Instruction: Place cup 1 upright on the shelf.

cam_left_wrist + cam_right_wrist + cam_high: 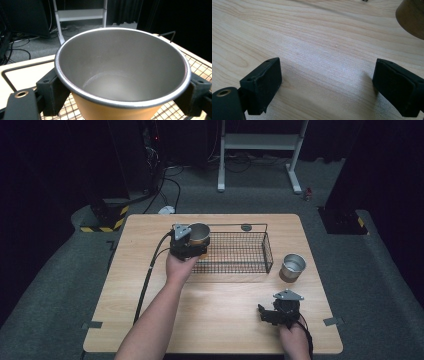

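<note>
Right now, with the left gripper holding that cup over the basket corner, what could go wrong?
1. The left gripper pinches the orange cup only just under the rim; its tapered wall could slip downward.
2. The cup hangs above the wire basket's left rim; lowering it there might catch the wire and tip it.
3. The right gripper rests open on the table, too far off to steady anything.

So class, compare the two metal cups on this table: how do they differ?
The orange-sided metal cup is held up by the left gripper over the black wire basket; the plain silver metal cup stands untouched on the wooden table, right of the basket. Both are upright, open-topped and look empty.
</note>
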### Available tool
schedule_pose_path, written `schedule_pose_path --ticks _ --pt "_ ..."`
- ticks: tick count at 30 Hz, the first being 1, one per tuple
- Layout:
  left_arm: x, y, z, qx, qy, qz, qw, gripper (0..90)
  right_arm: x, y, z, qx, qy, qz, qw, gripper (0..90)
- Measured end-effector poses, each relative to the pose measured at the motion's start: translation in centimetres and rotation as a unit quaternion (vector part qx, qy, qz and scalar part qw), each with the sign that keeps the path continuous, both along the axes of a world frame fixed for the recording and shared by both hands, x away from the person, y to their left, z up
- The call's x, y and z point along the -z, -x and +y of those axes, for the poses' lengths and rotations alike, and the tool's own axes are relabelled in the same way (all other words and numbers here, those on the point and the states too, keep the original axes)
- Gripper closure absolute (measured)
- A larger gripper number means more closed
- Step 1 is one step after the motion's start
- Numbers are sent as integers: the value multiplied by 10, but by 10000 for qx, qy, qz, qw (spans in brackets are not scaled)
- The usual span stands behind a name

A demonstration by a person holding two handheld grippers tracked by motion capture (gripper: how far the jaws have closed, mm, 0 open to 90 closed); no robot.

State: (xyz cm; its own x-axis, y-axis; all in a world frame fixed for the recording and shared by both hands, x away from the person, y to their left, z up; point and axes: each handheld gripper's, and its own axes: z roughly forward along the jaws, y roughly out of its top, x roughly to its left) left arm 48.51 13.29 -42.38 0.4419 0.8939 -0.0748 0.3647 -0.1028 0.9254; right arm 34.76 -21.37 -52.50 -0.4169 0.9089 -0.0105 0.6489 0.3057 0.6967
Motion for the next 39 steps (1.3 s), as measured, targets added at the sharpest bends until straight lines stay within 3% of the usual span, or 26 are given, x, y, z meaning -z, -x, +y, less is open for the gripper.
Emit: schedule_pose_path --ticks 15,27,39 --pt "19 -10 -19 -51 -56 373 9993 141 0 0 0 -21 7 -12 10000 87" --pt "31 -15 -24 -153 -273 662 9973 139 0 1 0 -25 -4 -5 10000 87" --pt "36 -17 -28 -207 -489 827 9952 140 0 1 0 -31 5 -6 10000 87"
